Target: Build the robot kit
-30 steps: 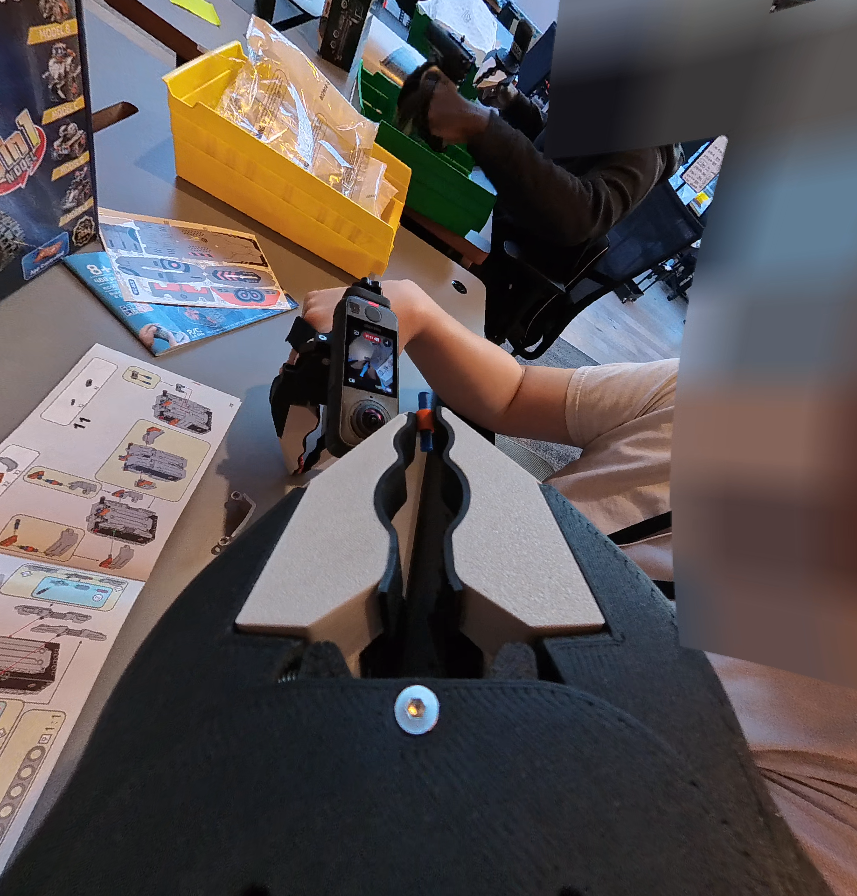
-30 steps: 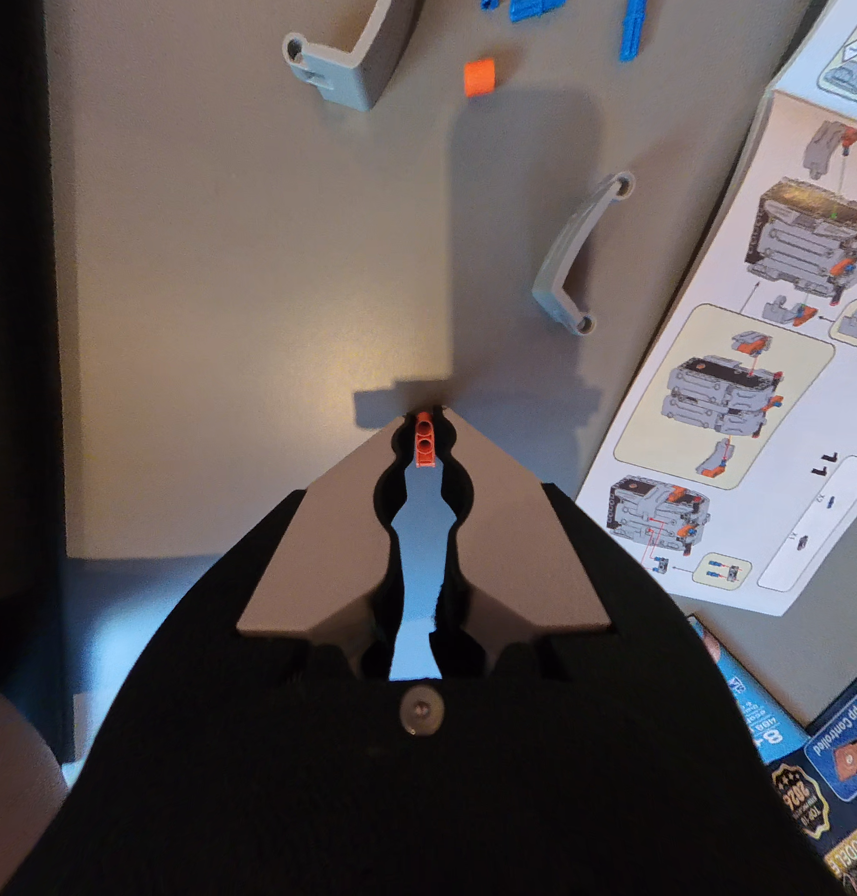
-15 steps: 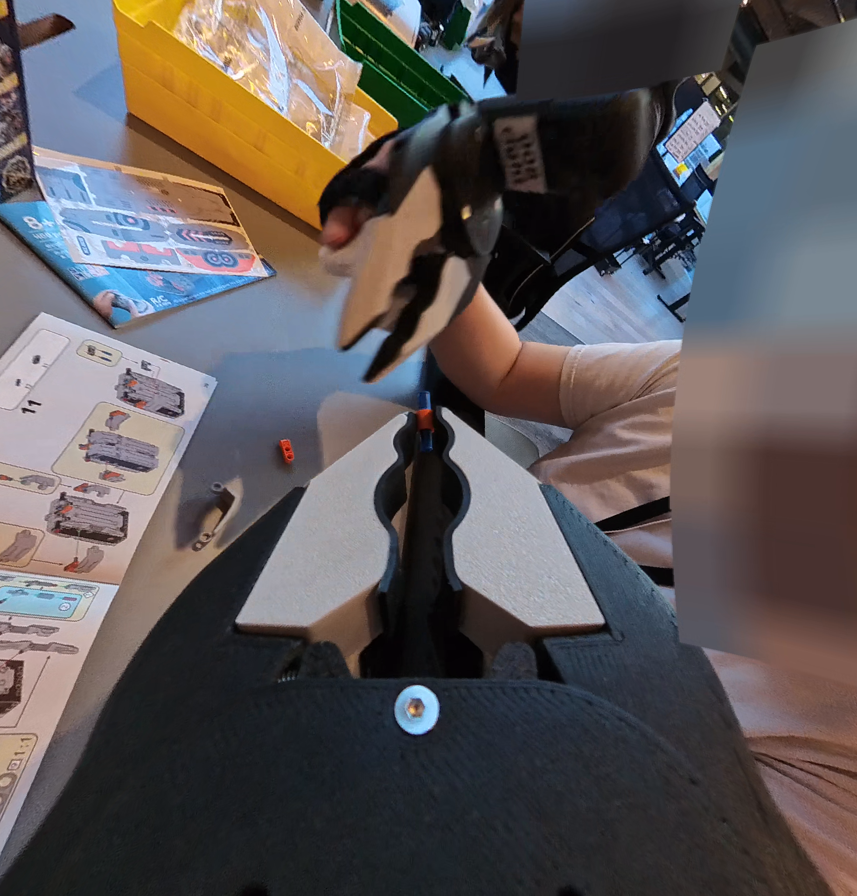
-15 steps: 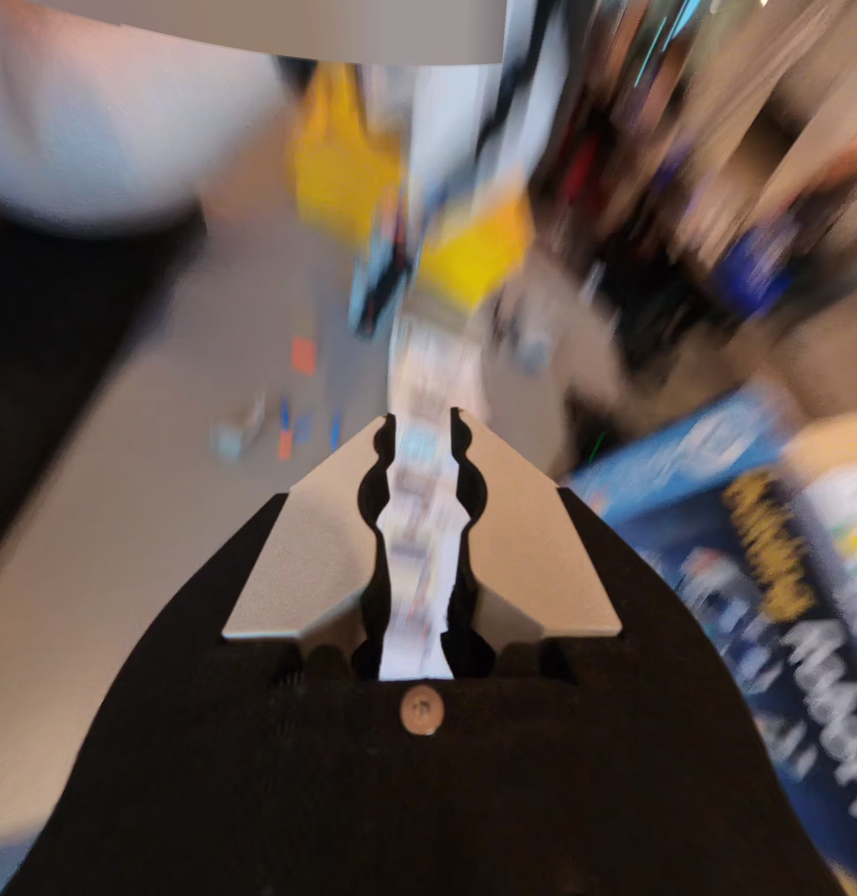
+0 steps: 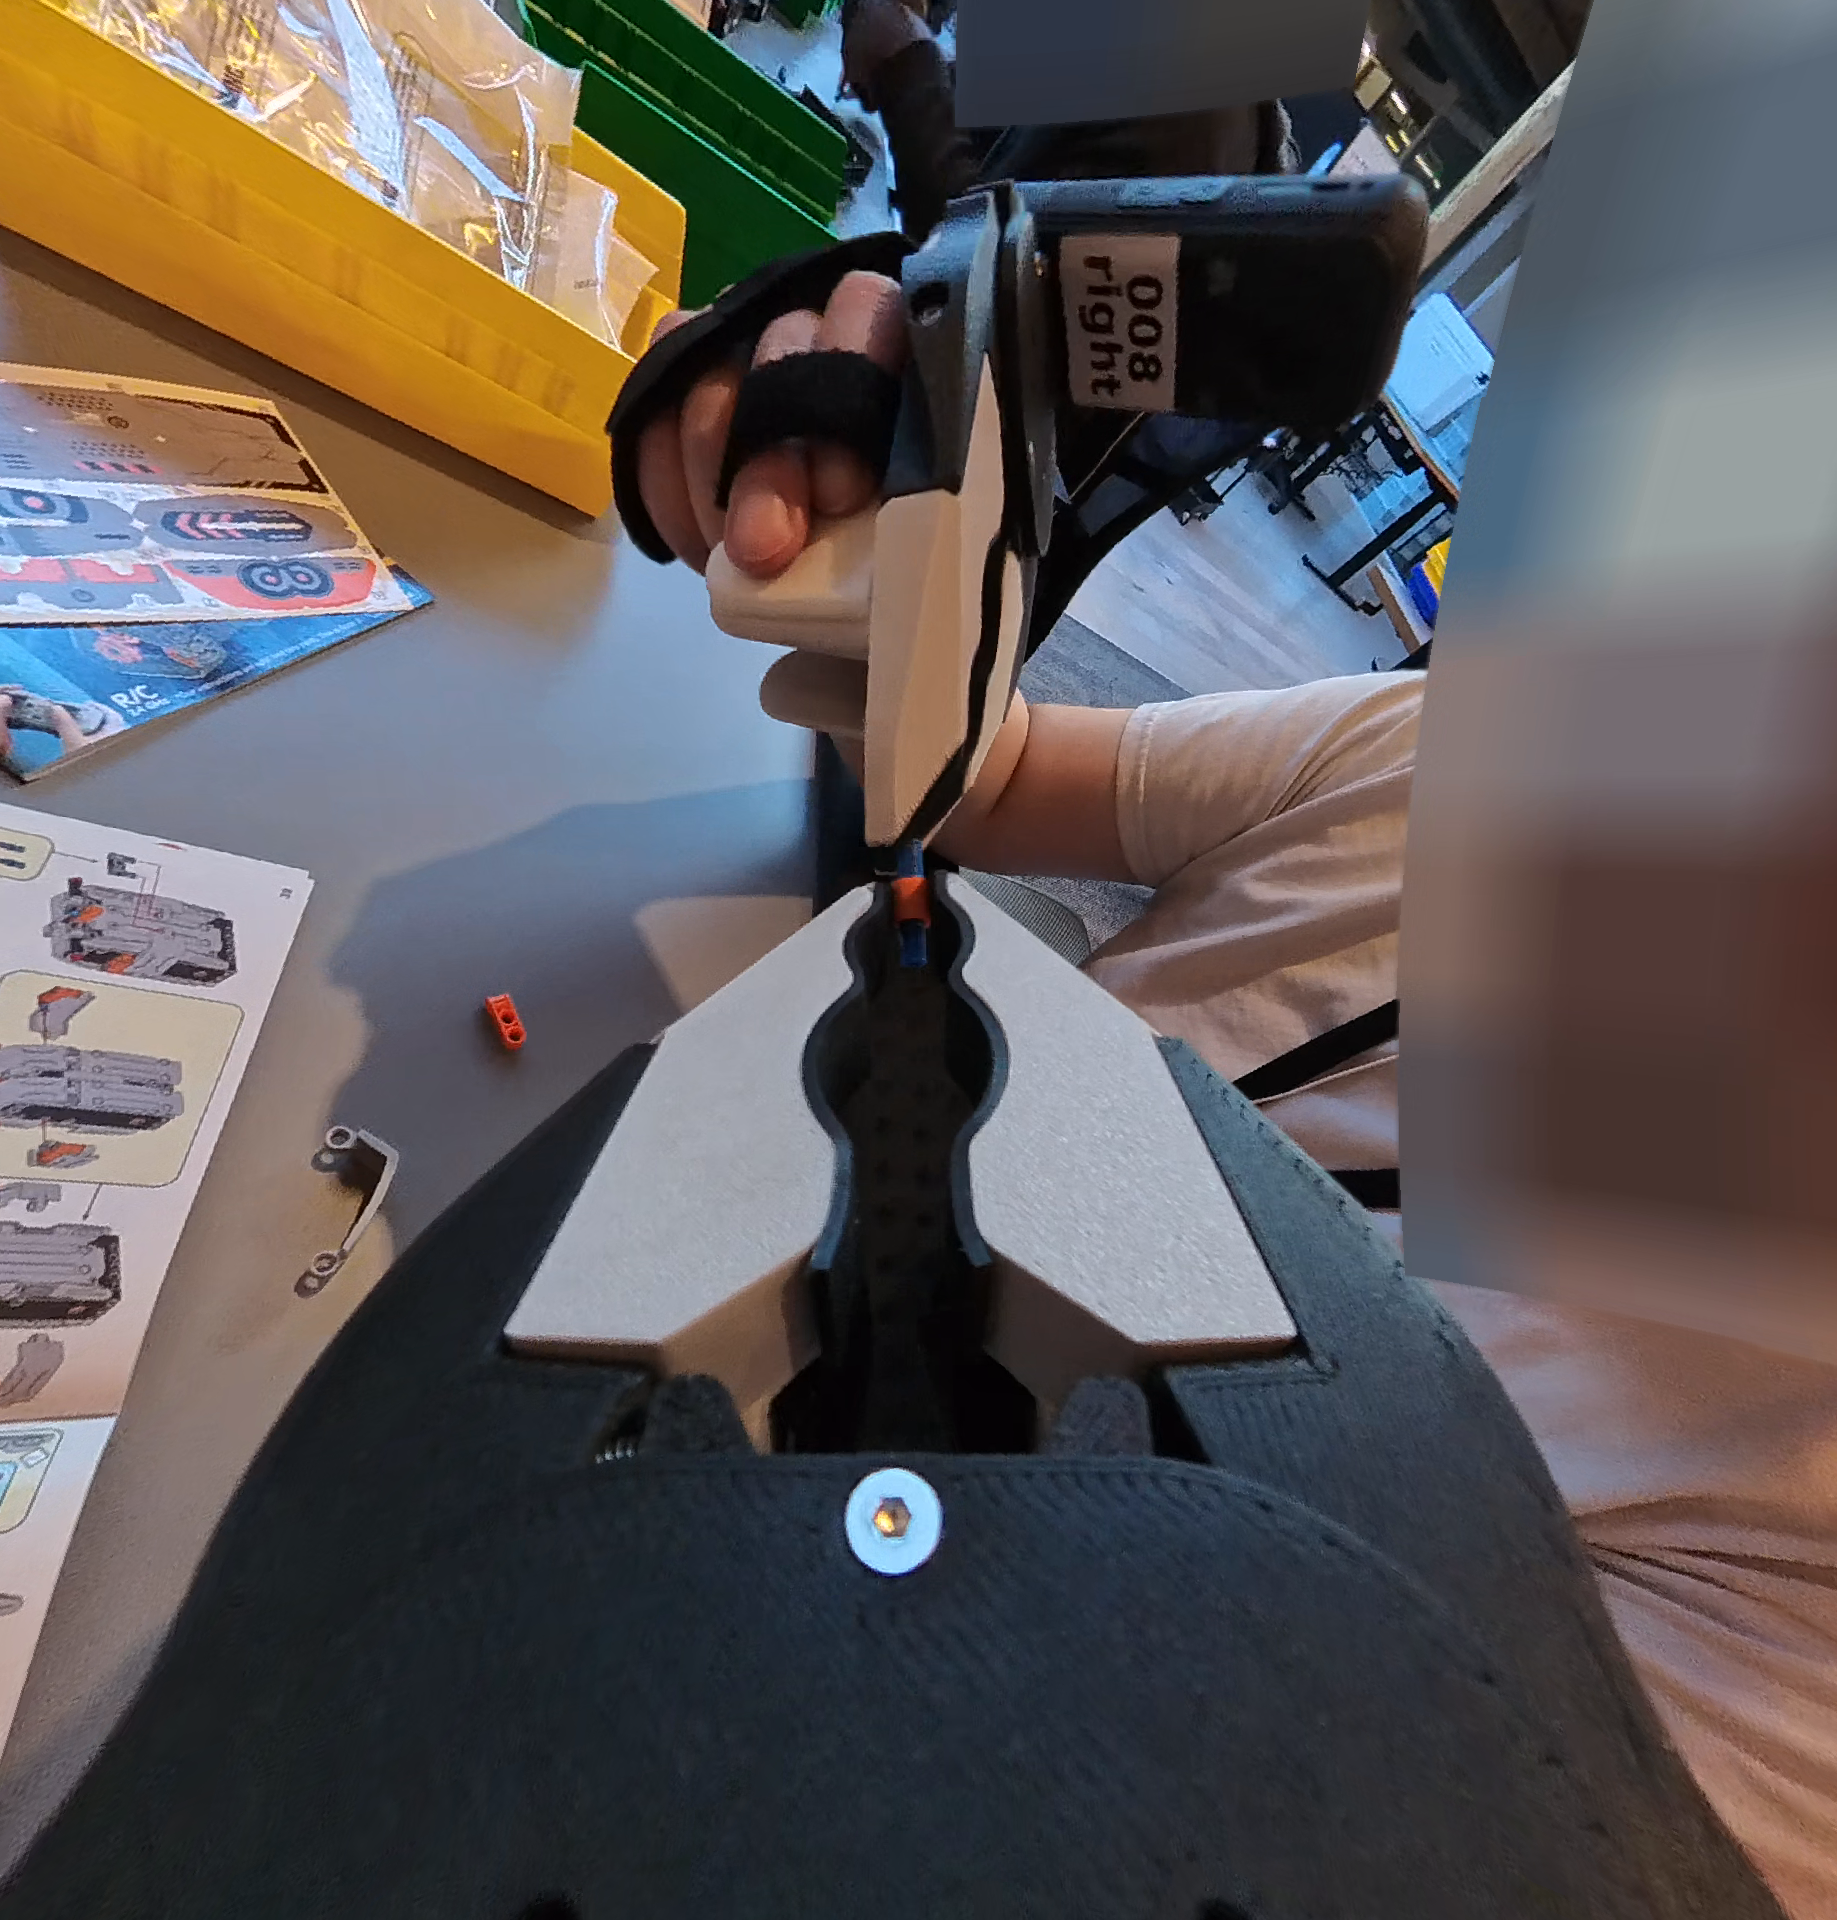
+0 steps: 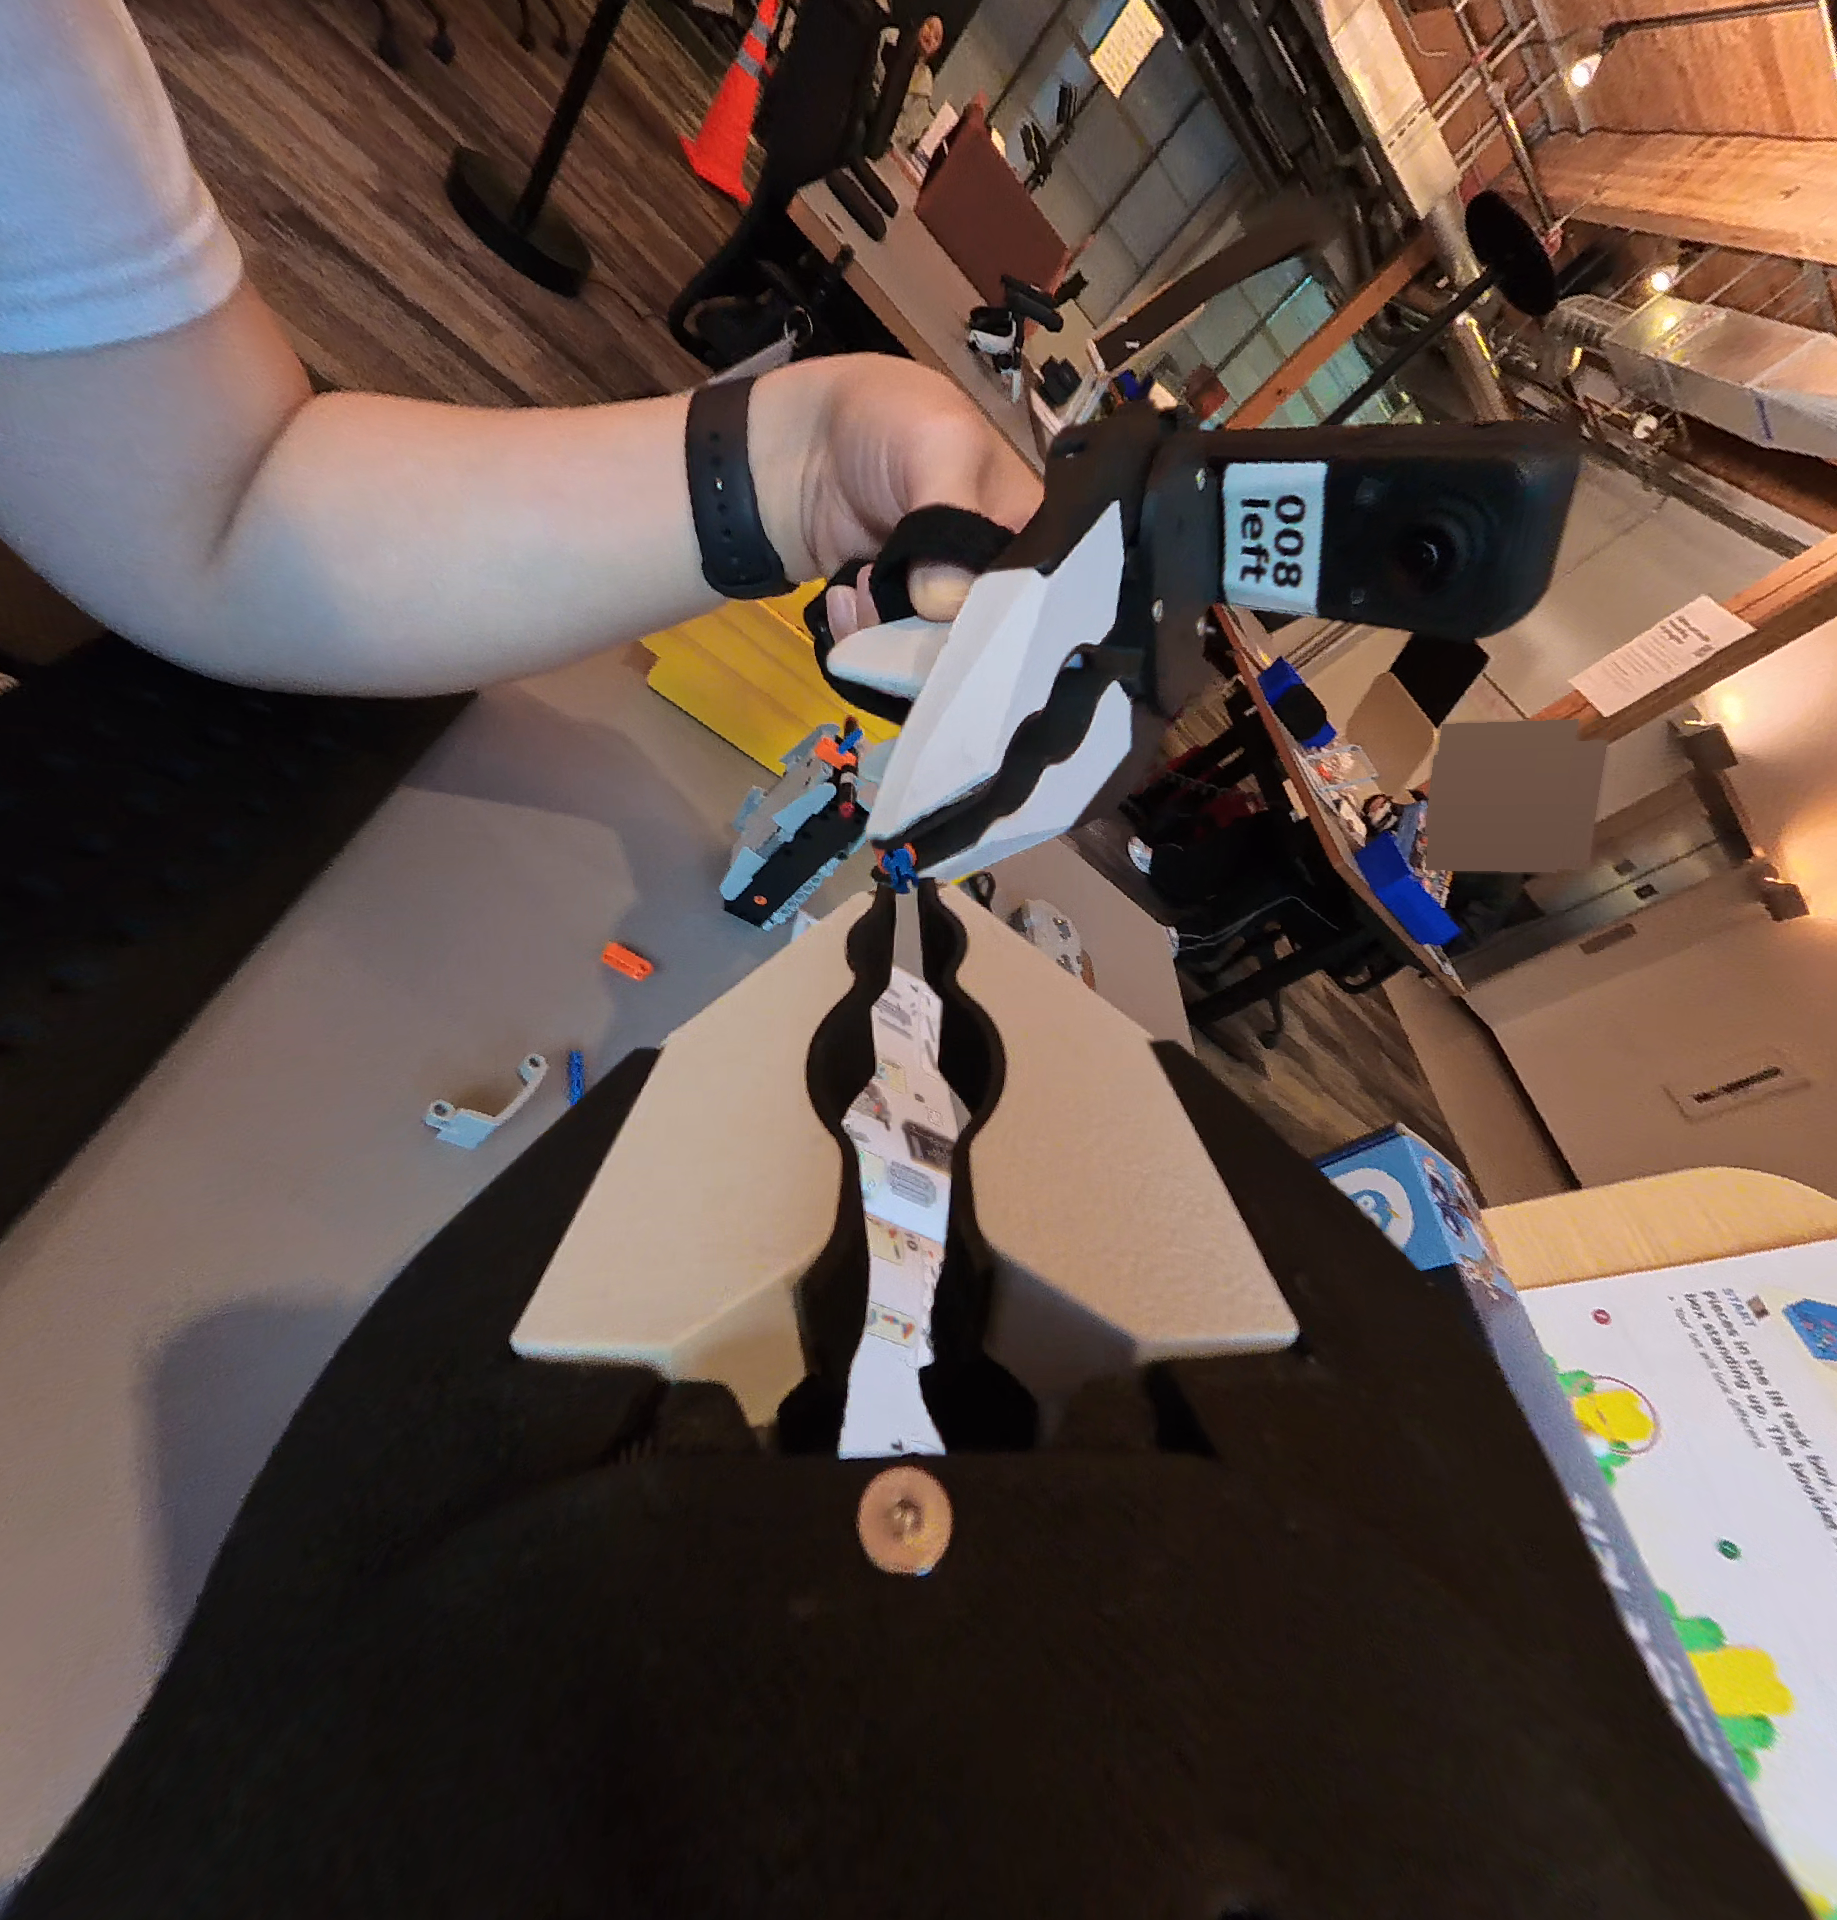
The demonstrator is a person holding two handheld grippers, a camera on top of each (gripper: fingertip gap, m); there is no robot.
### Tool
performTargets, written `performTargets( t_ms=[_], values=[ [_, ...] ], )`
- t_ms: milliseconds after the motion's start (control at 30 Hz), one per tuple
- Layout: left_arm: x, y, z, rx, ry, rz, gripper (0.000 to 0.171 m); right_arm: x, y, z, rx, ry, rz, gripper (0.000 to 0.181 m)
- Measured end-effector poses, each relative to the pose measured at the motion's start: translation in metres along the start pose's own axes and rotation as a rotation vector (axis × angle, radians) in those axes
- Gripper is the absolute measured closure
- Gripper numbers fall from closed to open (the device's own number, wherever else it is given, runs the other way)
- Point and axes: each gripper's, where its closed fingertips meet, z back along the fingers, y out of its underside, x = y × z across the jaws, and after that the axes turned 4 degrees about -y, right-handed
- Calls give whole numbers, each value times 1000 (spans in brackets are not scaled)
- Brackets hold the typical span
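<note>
- Left gripper [image 5: 906, 896] clamped on small blue pin w/ orange collar [image 5: 908, 906], held at fingertips above grey table [image 5: 540, 727].
- Right gripper [image 5: 898, 831] comes down from far side, tips touching pin's top; fingers slightly apart in right wrist view [image 6: 898, 902]; can't tell if it grips the pin.
- Loose orange connector [image 5: 506, 1020] on table, near left; grey curved piece [image 5: 353, 1205] nearer.
- Instruction sheet [image 5: 83, 1091] far left, yellow bin [image 5: 301, 239] w/ plastic bags beyond.
</note>
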Motion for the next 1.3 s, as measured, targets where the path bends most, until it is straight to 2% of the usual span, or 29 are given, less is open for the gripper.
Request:
performTargets(
  t_ms=[100, 167, 267, 333, 400, 467, 600, 633, 733, 933, 1033, 1300],
  values=[
    [1, 0, -3, 6, -5, -5, 166, 0, -7, 5, -75, -27, -62, 173],
    [0, -3, -5, -3, 5, -3, 166, 1, -11, 9, -111, -48, -84, 180],
    [0, -4, -9, -1, 10, -3, 166, -2, -8, 13, -111, -39, -89, 181],
    [-3, -9, -11, -21, 37, -1, 166, 1, -7, 16, -114, -65, -105, 171],
    [-5, -17, -11, -64, 51, -3, 166, -2, -6, 20, -119, -62, -129, 170],
    [-7, -32, -7, -150, 71, -8, 166, -12, -12, 26, -165, 0, -117, 170],
    [-10, -85, 18, -530, 122, 13, 167, -49, -24, 40, -171, 327, 37, 159],
    [-9, -90, 19, -572, 113, 12, 167, -54, -27, 42, -154, 385, 80, 157],
    [-15, -98, 19, -638, 111, -19, 167, -68, -33, 48, -103, 549, 154, 156],
    [-21, -102, 15, -671, 53, -71, 167, -73, -37, 46, -96, 646, 170, 154],
    [-21, -102, 14, -681, 47, -75, 167, -76, -39, 49, -86, 726, 207, 164],
    [-21, -104, 14, -700, 26, -99, 167, -78, -40, 49, -90, 763, 205, 165]
  ],
)
